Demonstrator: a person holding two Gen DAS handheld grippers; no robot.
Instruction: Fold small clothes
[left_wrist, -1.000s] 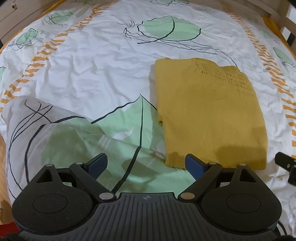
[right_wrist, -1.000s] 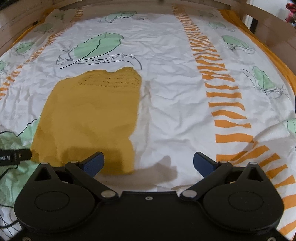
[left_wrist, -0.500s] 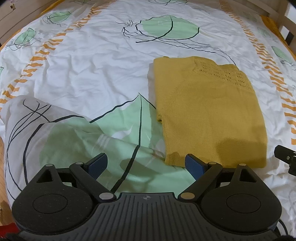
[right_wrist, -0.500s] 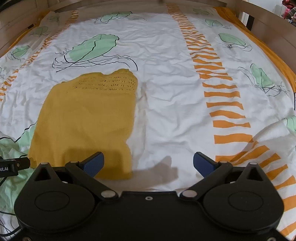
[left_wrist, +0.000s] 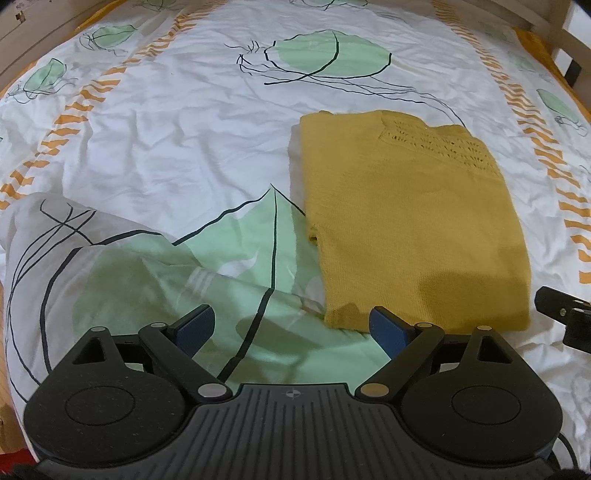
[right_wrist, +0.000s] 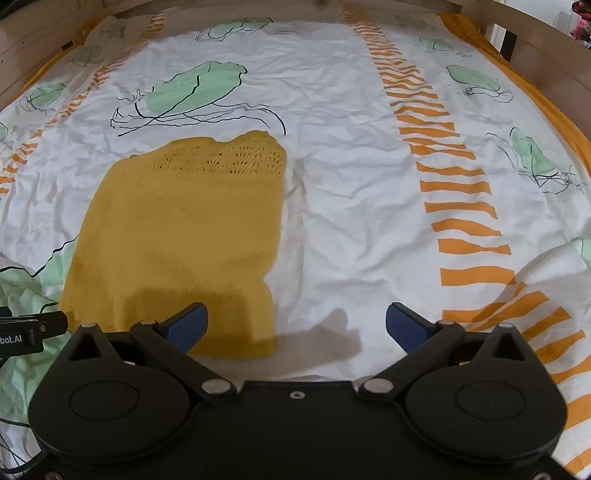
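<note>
This is a bedroom in a home. Nearly the whole of both views is filled by a bed (right_wrist: 351, 192) covered with a rumpled white duvet cover (left_wrist: 177, 147) printed with pale green leaves, thin black line drawings and bands of orange chevrons. In the left wrist view a plump fold of the same bedding (left_wrist: 85, 258) bulges at 8 o'clock. A pale wooden bed frame (right_wrist: 543, 48) rims the mattress from 10 to 2 o'clock in the right wrist view, with an orange sheet (right_wrist: 517, 74) showing along its inner edge. A folded mustard knit garment (right_wrist: 184, 229) lies on the covers, as household laundry would.
</note>
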